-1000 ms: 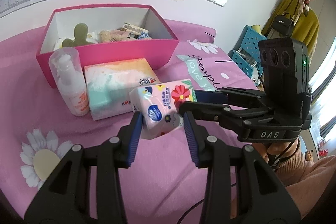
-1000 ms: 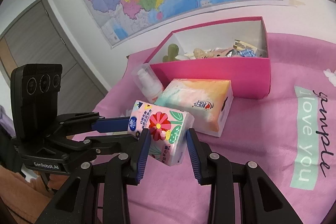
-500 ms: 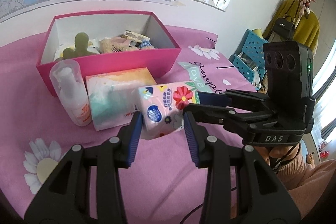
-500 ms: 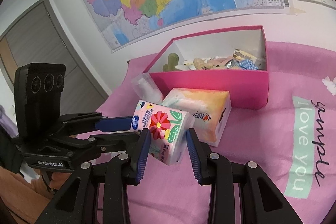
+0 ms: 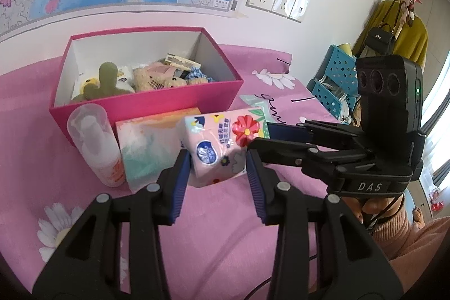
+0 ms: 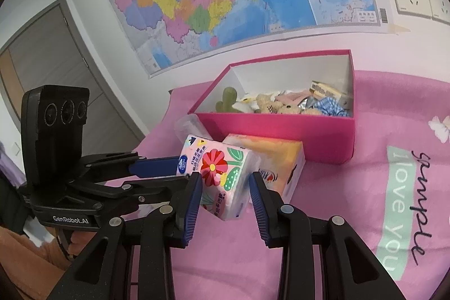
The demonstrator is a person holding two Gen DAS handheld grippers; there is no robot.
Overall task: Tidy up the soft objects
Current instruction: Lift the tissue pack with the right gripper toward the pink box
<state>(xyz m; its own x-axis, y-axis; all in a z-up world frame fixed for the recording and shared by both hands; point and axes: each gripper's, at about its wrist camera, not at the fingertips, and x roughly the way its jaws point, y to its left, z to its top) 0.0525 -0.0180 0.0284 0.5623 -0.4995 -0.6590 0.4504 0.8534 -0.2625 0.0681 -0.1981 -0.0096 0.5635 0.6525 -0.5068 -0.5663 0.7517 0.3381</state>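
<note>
A pink flowered tissue pack (image 5: 222,144) is held in the air between both grippers, above the pink cloth. My left gripper (image 5: 218,163) is shut on one end of it. My right gripper (image 6: 225,184) is shut on the other end, where the pack (image 6: 222,176) fills the gap between the blue pads. The right gripper also shows in the left wrist view (image 5: 284,139), and the left gripper in the right wrist view (image 6: 157,173). Behind stands the pink box (image 5: 146,103) holding a green cactus plush (image 5: 105,78), a small bear and other soft items.
A pastel tissue box (image 5: 149,142) lies in front of the pink box, with a white bottle (image 5: 95,142) to its left. The pink cloth (image 6: 365,215) covers the surface. A blue basket (image 5: 334,86) and hanging clothes stand off to the right.
Both grippers have lifted the tissue pack higher and a little toward the pink box; the box's inside shows more fully now. The grip on the pack is unchanged.
</note>
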